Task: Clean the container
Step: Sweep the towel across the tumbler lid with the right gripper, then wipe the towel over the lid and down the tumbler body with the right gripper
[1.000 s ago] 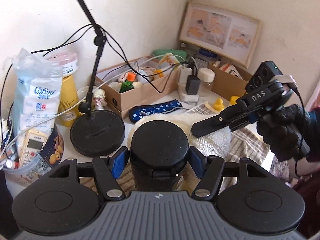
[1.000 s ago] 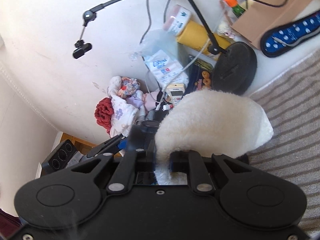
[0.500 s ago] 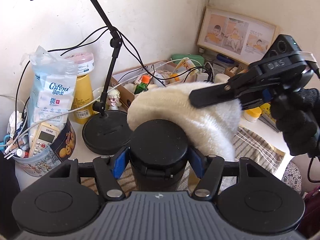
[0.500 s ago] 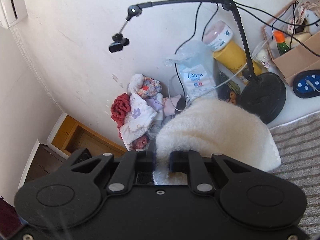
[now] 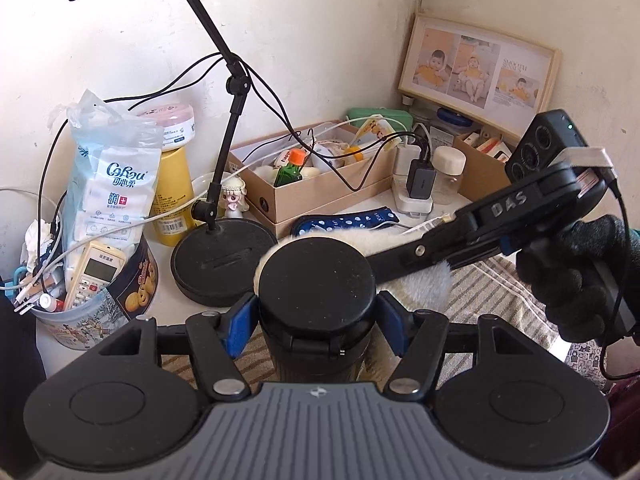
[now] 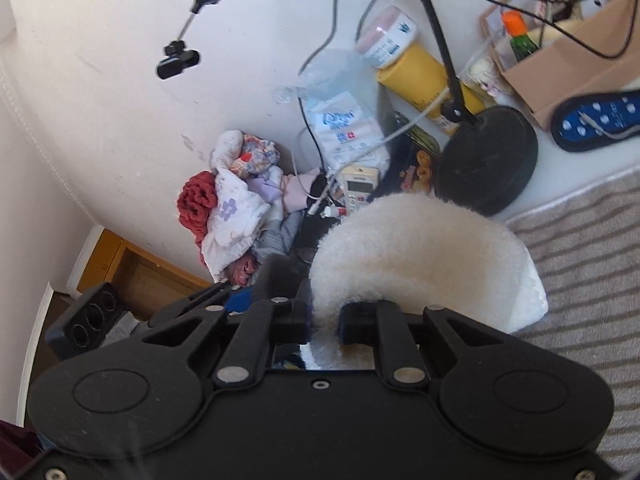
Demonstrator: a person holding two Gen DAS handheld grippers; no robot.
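Left gripper (image 5: 316, 318): blue-padded fingers (image 5: 238, 322) clamped on either side of a black container (image 5: 316, 304), held upright with its round lid on and the hinge latch facing the camera. The container sits low and central in the left wrist view, above a striped towel (image 5: 496, 292) spread on the table (image 5: 168, 300).

Right gripper (image 6: 323, 317): fingers drawn narrow, pinching a fluffy white cloth (image 6: 424, 256). In the left wrist view this gripper (image 5: 384, 266) comes in from the right, held by a gloved hand (image 5: 576, 280); its black finger lies just beside the far right edge of the lid. The cloth (image 5: 416, 280) bunches behind and to the right of the container, pressed against its far side. Whether it touches the top of the lid cannot be told.

Surroundings, left wrist view:
- Black round stand base (image 5: 222, 260) just left of the container, its boom arm rising towards the wall.
- Cardboard box (image 5: 320, 192) behind, with a green bottle with an orange cap (image 5: 290, 170) inside.
- Blue polka-dot case (image 5: 344, 222) lying in front of the box.
- Yellow bottle (image 5: 172, 196) and a plastic pack of wipes (image 5: 112, 188) at left; the pack stands in a cookie tin (image 5: 120, 296) with a remote control (image 5: 96, 276).
- Framed photo (image 5: 478, 76) leaning in the corner.

Right wrist view: pile of clothes (image 6: 232, 208) against the wall.
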